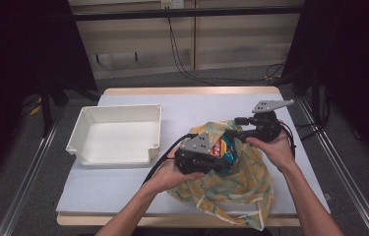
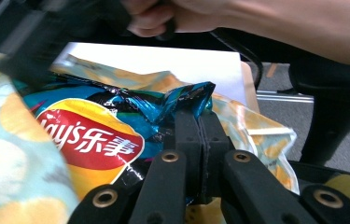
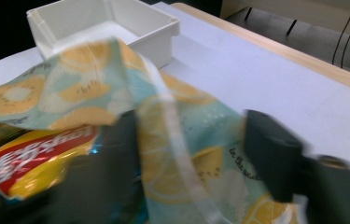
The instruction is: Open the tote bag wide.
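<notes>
A blue and yellow Lay's chip bag point(image 1: 224, 147) sits partly inside a light bag printed with citrus slices point(image 1: 236, 189) on the white table mat. My left gripper point(image 1: 220, 157) is shut on the chip bag's crimped blue edge point(image 2: 189, 95); in the left gripper view its jaws point(image 2: 201, 122) meet on the foil. My right gripper point(image 1: 234, 127) comes in from the right at the printed bag's mouth. In the right gripper view its jaws point(image 3: 189, 135) stand apart, with the printed bag's cloth and hem point(image 3: 177, 140) lying loose between them. The chip bag point(image 3: 37, 158) shows at lower left.
A white plastic bin point(image 1: 115, 109), empty, stands on the left of the mat, and its wall point(image 3: 156, 46) is just beyond the printed bag in the right gripper view. The mat point(image 1: 197, 105) lies bare behind the bags. Metal rails run along both table sides.
</notes>
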`<state>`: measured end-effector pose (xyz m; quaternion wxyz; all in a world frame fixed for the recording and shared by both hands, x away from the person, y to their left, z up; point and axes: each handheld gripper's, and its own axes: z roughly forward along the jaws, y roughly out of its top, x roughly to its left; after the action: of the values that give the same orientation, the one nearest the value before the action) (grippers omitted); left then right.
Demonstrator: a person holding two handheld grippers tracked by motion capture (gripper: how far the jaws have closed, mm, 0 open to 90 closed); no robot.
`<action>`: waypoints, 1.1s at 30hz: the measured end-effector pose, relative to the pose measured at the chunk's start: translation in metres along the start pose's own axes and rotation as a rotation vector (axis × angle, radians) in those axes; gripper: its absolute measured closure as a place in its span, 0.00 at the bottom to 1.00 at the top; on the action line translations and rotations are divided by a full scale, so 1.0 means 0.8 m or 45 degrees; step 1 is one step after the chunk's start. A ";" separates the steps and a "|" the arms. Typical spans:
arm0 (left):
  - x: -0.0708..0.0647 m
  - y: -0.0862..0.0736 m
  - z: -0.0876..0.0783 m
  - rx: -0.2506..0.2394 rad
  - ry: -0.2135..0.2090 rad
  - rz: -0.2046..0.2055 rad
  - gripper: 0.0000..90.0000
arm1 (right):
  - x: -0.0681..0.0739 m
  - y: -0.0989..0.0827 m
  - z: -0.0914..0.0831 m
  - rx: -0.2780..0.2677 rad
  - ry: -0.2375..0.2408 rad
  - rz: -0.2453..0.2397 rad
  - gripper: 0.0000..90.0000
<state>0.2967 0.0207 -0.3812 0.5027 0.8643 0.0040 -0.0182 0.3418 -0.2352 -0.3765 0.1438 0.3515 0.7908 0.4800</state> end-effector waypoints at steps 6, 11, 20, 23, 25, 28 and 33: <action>-0.001 0.002 -0.005 -0.023 -0.021 0.021 0.99 | -0.025 -0.001 0.008 -0.053 0.032 0.057 0.99; -0.004 0.003 -0.007 -0.031 -0.036 0.037 0.99 | -0.041 0.001 0.017 -0.056 0.026 0.093 1.00; -0.005 0.012 -0.016 -0.097 -0.040 0.044 0.99 | -0.073 -0.011 0.036 -0.030 -0.010 0.151 1.00; -0.002 0.014 -0.017 -0.114 -0.035 0.035 0.99 | -0.072 -0.013 0.042 -0.020 0.016 0.151 1.00; 0.002 0.016 -0.017 -0.123 -0.027 0.025 0.99 | -0.067 -0.011 0.044 -0.009 0.024 0.135 0.93; 0.008 0.018 -0.018 -0.139 -0.014 0.002 0.99 | -0.061 -0.007 0.041 -0.015 -0.002 0.141 0.79; 0.016 0.024 -0.022 -0.153 0.019 -0.017 0.99 | -0.065 -0.006 0.025 0.001 -0.109 0.158 0.58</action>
<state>0.3105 0.0263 -0.3565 0.5535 0.8326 0.0148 -0.0148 0.3882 -0.2594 -0.3963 0.1474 0.4200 0.7607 0.4724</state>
